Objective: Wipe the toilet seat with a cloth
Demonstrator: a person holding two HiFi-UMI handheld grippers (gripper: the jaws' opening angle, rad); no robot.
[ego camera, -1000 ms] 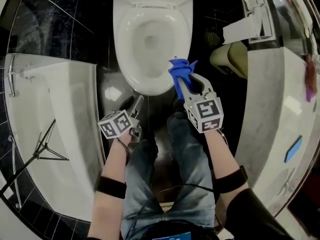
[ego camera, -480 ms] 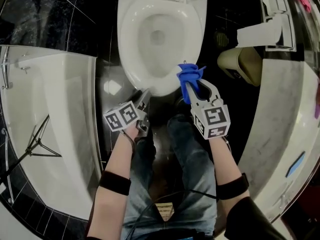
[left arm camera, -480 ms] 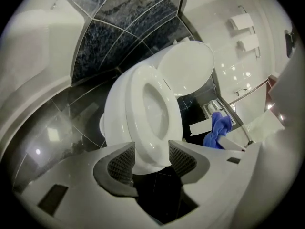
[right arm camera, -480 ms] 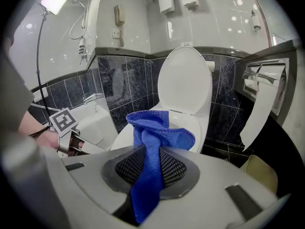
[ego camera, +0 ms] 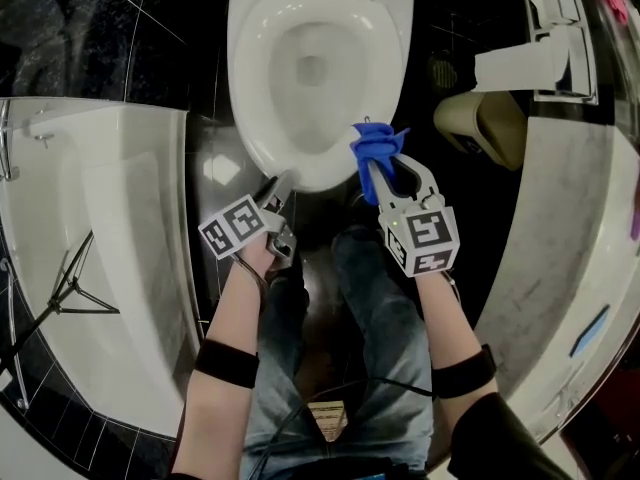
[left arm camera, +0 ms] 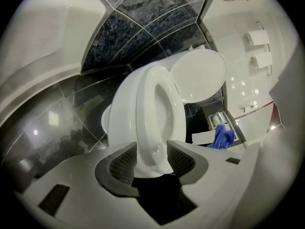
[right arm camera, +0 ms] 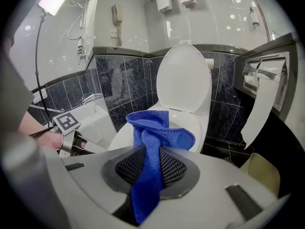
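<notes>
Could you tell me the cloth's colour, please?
Blue cloth, clearest in the right gripper view.

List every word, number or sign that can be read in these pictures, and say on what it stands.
No text can be read.
On the cube of the left gripper and the cube of the right gripper: black-and-white square patterns, no letters.
On the label at the person's waist: too small to read.
</notes>
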